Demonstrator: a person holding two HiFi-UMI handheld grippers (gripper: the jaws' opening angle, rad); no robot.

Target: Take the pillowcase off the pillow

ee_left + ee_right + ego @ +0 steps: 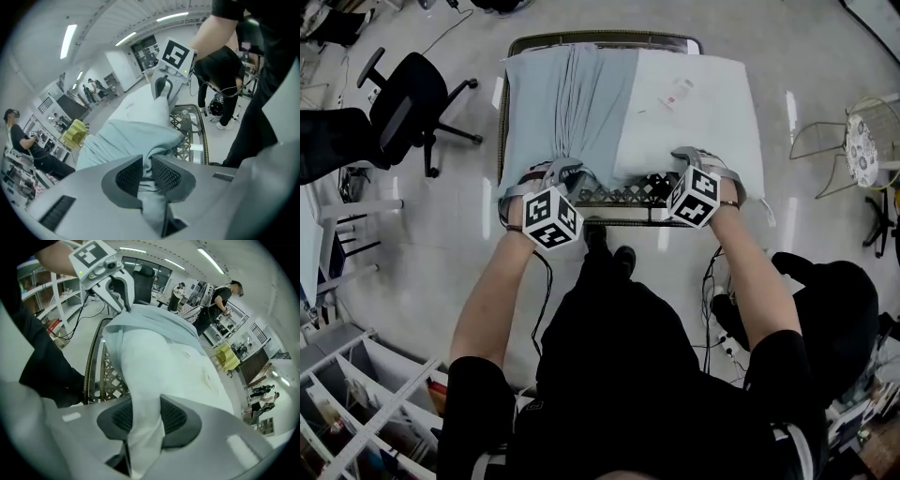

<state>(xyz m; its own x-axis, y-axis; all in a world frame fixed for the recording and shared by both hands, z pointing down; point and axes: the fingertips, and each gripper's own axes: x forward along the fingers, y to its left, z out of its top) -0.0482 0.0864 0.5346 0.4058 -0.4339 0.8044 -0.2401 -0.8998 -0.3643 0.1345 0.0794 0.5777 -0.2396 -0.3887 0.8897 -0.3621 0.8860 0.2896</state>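
Head view showed the job partly done — the pale blue pillowcase (pixel 562 103) lay bunched over the left part of the white pillow (pixel 694 103), whose right part was already bare on the metal lattice table (pixel 628 195). Left gripper (pixel 146 171) had its jaws nearly together, pinching a fold of the pillowcase at the near edge. Right gripper (pixel 143 416) was clamped on the near edge of the bare pillow, its jaws held a little apart by the thick white fabric. What seemed left was to draw the pillowcase fully clear of the covered part — about half the work, by my judgement.
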